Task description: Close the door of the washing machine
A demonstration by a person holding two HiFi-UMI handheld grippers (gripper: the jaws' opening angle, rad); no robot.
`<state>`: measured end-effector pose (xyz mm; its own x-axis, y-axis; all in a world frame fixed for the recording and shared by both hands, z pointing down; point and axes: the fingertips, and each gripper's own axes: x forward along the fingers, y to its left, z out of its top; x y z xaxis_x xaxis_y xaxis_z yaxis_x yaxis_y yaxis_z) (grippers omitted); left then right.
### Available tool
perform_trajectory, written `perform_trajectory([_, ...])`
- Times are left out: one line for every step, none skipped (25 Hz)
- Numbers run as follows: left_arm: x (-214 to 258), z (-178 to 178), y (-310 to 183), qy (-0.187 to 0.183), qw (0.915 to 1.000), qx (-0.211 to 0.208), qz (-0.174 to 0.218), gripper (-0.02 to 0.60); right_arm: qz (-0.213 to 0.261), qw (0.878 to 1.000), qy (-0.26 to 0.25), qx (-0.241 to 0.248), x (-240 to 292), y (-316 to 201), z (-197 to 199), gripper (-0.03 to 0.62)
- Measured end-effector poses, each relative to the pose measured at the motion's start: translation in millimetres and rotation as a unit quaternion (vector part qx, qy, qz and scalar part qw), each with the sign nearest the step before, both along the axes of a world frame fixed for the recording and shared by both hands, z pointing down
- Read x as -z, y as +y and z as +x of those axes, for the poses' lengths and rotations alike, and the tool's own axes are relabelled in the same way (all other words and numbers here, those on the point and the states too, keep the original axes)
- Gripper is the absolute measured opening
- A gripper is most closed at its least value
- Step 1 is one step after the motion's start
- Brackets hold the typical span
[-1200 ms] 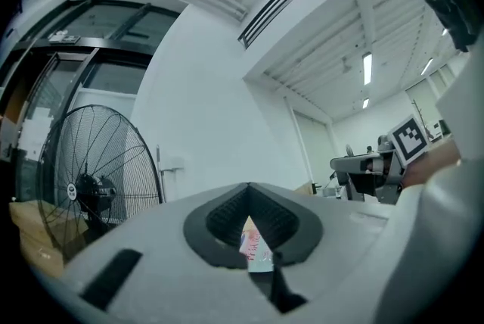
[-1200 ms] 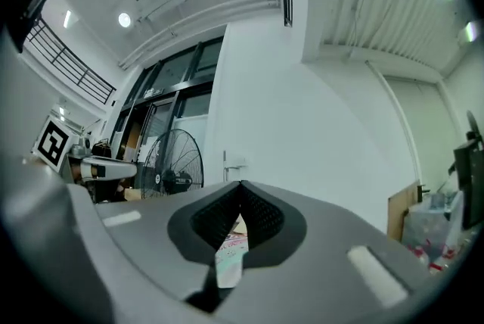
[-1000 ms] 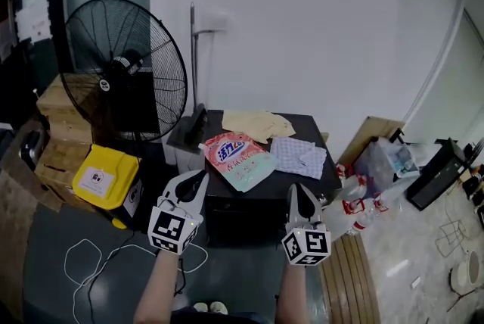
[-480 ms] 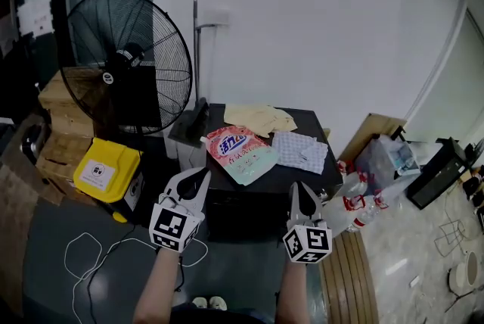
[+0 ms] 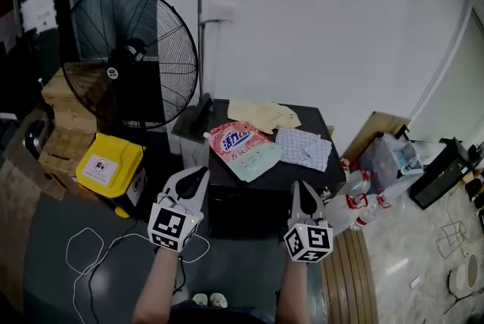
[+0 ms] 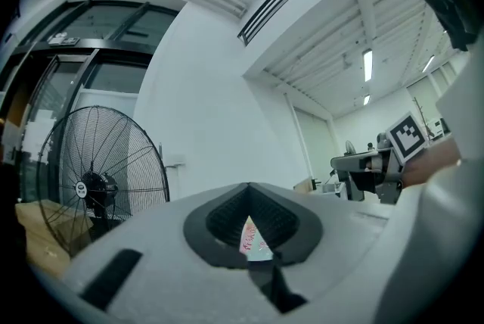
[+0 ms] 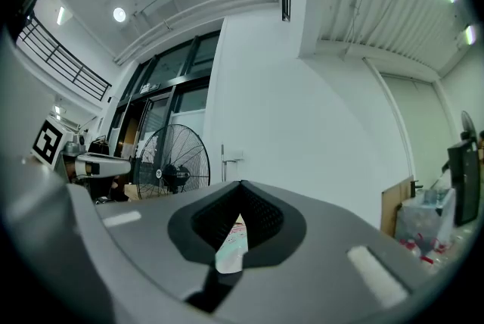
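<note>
hovering w/ jaws clenched on nothing, l gripper and r gripper are pointing at the black washer right ahead, not touching it. its front is sitting in shadow, so door can't be made out. pouch and cloth are lying on its top; fan is standing at its left.

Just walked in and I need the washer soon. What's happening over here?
A person stands facing the black washing machine, holding a left gripper and a right gripper out in front of it. Both have their jaws together with nothing in them, and both appear short of the machine. A pink detergent pouch, a yellow cloth and a checked cloth lie on its top. Its front is too dark to show the door.
</note>
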<state>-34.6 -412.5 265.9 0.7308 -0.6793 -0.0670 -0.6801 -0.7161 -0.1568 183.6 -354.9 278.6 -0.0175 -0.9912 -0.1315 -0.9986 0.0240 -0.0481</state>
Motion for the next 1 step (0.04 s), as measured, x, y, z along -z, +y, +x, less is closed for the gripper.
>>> perform_trajectory([-0.7, 0.0, 0.6, 0.000, 1.0000, 0.000, -0.001, -0.001, -0.001, 1.000, 0.000, 0.001, -0.4, 0.3, -0.1, 0.012])
